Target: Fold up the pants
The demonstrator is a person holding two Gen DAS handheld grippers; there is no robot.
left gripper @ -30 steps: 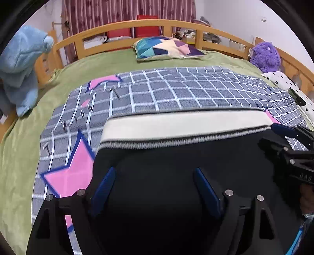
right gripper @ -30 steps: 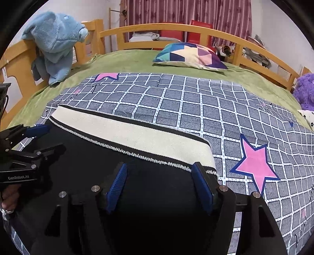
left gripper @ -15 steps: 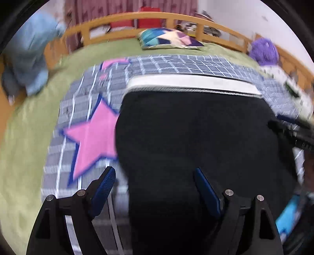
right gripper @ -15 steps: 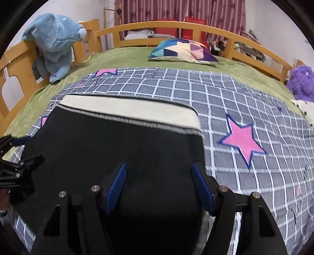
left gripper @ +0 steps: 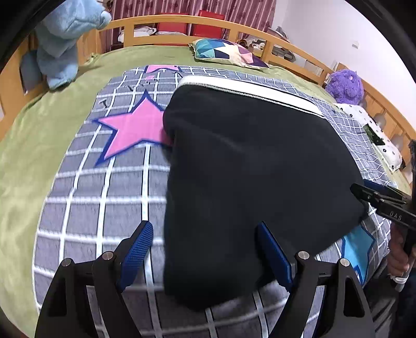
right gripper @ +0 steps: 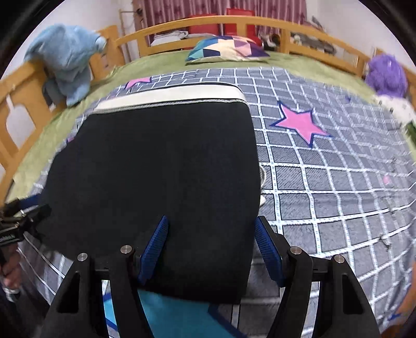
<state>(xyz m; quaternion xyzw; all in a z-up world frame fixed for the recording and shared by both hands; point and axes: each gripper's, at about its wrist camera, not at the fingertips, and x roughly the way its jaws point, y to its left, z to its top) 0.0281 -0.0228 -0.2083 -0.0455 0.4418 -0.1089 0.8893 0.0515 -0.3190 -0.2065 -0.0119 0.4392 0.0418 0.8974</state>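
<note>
Black pants (left gripper: pixel 254 166) with a white waistband (left gripper: pixel 249 89) lie folded flat on the grey checked blanket (left gripper: pixel 109 197); they also show in the right wrist view (right gripper: pixel 161 166). My left gripper (left gripper: pixel 205 249) is open, its fingers astride the near left corner of the pants. My right gripper (right gripper: pixel 212 244) is open over the near right corner. The right gripper also shows at the right edge of the left wrist view (left gripper: pixel 377 197), and the left gripper at the left edge of the right wrist view (right gripper: pixel 23 210).
A green sheet (left gripper: pixel 33 124) covers the bed inside a wooden rail (left gripper: pixel 234 24). A patterned pillow (left gripper: pixel 226 52) lies at the head. A blue plush (left gripper: pixel 65 39) hangs at the left, a purple plush (left gripper: pixel 344 84) sits at the right.
Both grippers have drawn back toward the near edge of the bed, so more of the pants and blanket shows. Both stay open.
</note>
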